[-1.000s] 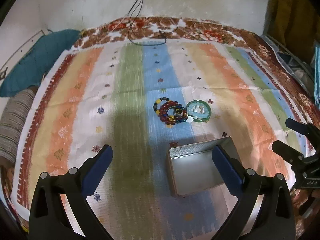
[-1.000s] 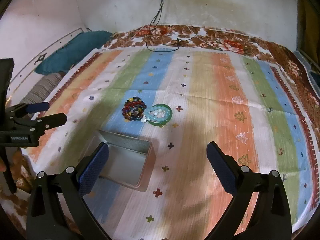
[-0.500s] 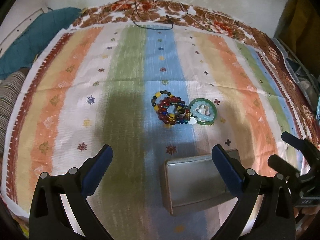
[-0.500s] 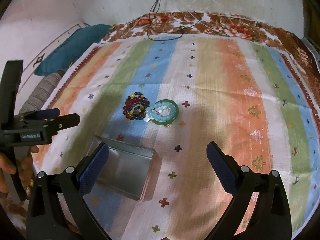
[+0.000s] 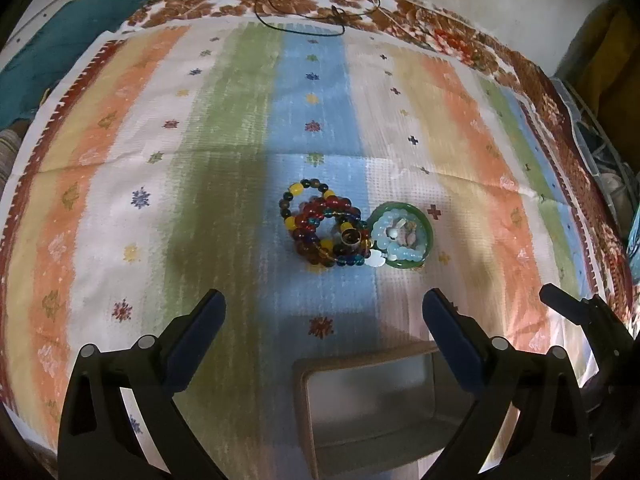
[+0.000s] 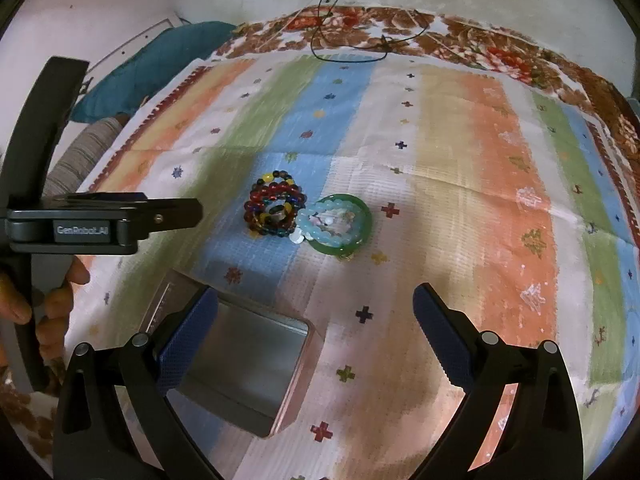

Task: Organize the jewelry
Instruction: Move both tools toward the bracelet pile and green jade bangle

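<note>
A pile of dark multicoloured bead bracelets with a metal ring on it lies on the striped cloth. Beside it on the right, a green bangle holds a pale blue bead bracelet and small white pieces. An empty open metal tin sits nearer to me. My left gripper is open and empty, above the tin's near side. My right gripper is open and empty, right of the tin.
The striped cloth covers a bed with a floral border. A black cable lies at the far edge. A teal pillow and a striped cushion lie at the left. Clutter sits past the right edge.
Both grippers have moved forward and lower toward the jewelry. The tin now sits nearer the bottom of both views. Both stay open.
</note>
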{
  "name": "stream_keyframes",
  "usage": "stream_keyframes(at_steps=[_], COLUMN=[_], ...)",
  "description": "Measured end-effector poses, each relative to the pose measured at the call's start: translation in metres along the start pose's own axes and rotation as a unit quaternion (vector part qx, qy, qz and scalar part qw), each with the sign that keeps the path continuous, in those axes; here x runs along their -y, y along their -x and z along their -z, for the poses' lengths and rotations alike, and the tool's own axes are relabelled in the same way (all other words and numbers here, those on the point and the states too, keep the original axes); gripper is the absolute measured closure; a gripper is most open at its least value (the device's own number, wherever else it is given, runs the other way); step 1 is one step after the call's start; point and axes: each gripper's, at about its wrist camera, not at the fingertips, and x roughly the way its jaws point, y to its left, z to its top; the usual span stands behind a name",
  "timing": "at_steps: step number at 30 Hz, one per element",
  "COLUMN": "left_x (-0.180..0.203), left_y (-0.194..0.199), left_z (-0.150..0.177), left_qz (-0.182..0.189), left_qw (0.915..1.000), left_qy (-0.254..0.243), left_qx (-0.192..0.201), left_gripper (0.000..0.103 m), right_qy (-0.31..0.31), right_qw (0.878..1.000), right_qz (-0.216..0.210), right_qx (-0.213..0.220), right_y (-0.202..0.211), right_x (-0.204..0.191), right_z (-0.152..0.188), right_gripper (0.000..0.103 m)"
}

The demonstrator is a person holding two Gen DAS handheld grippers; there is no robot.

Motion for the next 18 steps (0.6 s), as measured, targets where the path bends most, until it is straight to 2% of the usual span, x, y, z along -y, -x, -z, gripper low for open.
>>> stream_keyframes(at_steps=[11, 18], left_x=[0.001, 0.006], left_y=[-0.029, -0.045], left_z=[-0.017, -0.026], left_qz=[-0.003, 0.006], left_qw=[0.9996, 0.9988], left_qy=[-0.008, -0.019], left_qx=[-0.027, -0.045], left_gripper=[0.007, 0.007], right_qy=[0.024, 0.071], right_qw=[1.0, 0.997], right_qz=[0.004, 0.012], right_qx=[-0.008, 0.004], right_y=[-0.022, -0.033], right_x=[-0.005, -0.008], right_z=[-0.01, -0.016], right_gripper=[0.004, 0.005])
